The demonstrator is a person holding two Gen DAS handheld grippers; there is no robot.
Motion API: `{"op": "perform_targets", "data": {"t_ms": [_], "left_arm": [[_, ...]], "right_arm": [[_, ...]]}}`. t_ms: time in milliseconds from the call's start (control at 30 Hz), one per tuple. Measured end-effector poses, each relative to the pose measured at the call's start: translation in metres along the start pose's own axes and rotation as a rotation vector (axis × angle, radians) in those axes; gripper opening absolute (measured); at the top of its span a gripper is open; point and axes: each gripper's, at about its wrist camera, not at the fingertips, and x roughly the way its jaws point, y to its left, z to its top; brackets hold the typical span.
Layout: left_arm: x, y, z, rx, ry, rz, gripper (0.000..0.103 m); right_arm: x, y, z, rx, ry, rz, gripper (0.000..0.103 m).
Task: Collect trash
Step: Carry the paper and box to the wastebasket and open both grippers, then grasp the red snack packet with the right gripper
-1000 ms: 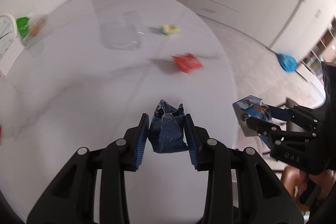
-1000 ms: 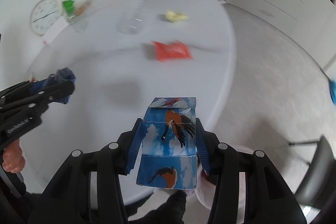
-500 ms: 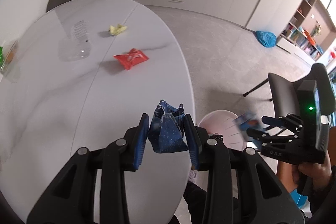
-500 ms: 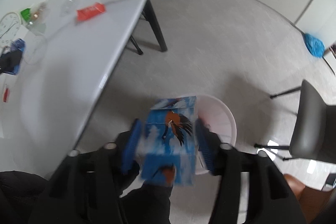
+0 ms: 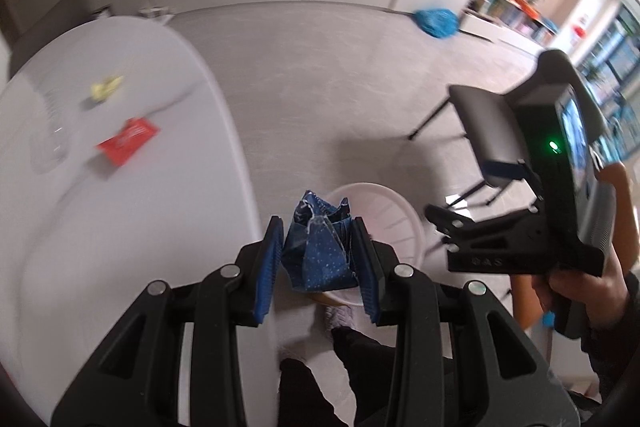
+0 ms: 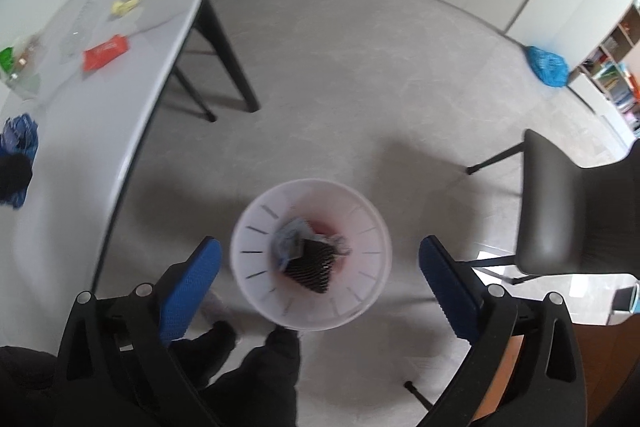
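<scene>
1. Lowest in the left wrist view, the left tool (image 5: 318,259) is clamped on a crumpled dark blue wrapper (image 5: 318,253). The blue pads press its two sides and its torn top sticks up past the fingertips.
2. The wrapper looks thin, light and soft. It should crush rather than resist, so a squeeze across its bunched middle, as held now, seems the safest hold; a loose edge might slip out.
3. Just past the wrapper, at lower centre of that view, stands the white bin (image 5: 404,215), beside the table edge. The held wrapper is over the bin's near rim.
4. In the right wrist view, the right tool (image 6: 318,269) is spread wide with nothing between its pads. It points almost straight down, with the bin (image 6: 256,227) framed between its fingers at lower centre.
5. Inside the bin lie a pale blue crumpled piece and a dark mesh-patterned piece.
6. Farther off, at the left of the left wrist view, the table (image 5: 120,227) carries a red packet (image 5: 128,140), flat and probably slick, best pinched at an edge.
7. Beyond it, at upper left, lies a small yellow scrap (image 5: 106,89), blurred and likely featherlight.
</scene>
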Motion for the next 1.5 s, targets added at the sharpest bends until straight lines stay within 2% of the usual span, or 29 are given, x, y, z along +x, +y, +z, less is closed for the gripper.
{"op": "perform_targets", "data": {"t_ms": [100, 167, 200, 233, 267, 333, 367, 733, 1033, 1233, 1500], "left_arm": [[0.007, -0.013, 0.005, 0.039, 0.012, -0.028, 0.035], [0.009, -0.021, 0.007, 0.059, 0.018, -0.042, 0.044], [0.009, -0.024, 0.008, 0.066, 0.017, -0.040, 0.058], [0.009, -0.027, 0.009, 0.075, 0.013, -0.038, 0.066], [0.008, -0.029, 0.009, 0.085, 0.005, -0.035, 0.078], [0.003, -0.032, 0.010, 0.102, -0.015, -0.042, 0.091], [0.003, -0.034, 0.012, 0.106, -0.017, -0.045, 0.093], [-0.003, -0.021, 0.009, 0.069, -0.017, -0.018, 0.095], [-0.025, 0.019, -0.004, -0.064, -0.059, 0.034, 0.095], [-0.047, 0.063, -0.018, -0.178, -0.109, 0.116, 0.095], [-0.077, 0.134, -0.049, -0.346, -0.136, 0.240, 0.095]], "right_arm": [[-0.001, -0.016, -0.001, 0.036, 0.003, -0.021, 0.099], [-0.001, -0.027, -0.003, 0.062, 0.004, -0.034, 0.099], [-0.001, -0.030, -0.004, 0.068, 0.004, -0.039, 0.099], [-0.001, -0.034, -0.004, 0.077, 0.005, -0.045, 0.099], [-0.001, -0.035, -0.005, 0.082, 0.005, -0.048, 0.099], [-0.001, -0.039, -0.006, 0.092, 0.005, -0.049, 0.099], [-0.001, -0.039, -0.006, 0.096, 0.006, -0.048, 0.099], [-0.004, -0.021, 0.003, 0.054, -0.006, -0.026, 0.100], [-0.014, 0.013, 0.020, -0.002, -0.034, 0.033, 0.100], [-0.026, 0.066, 0.044, -0.073, -0.083, 0.122, 0.100], [-0.023, 0.159, 0.088, -0.210, -0.115, 0.231, 0.100]]}}
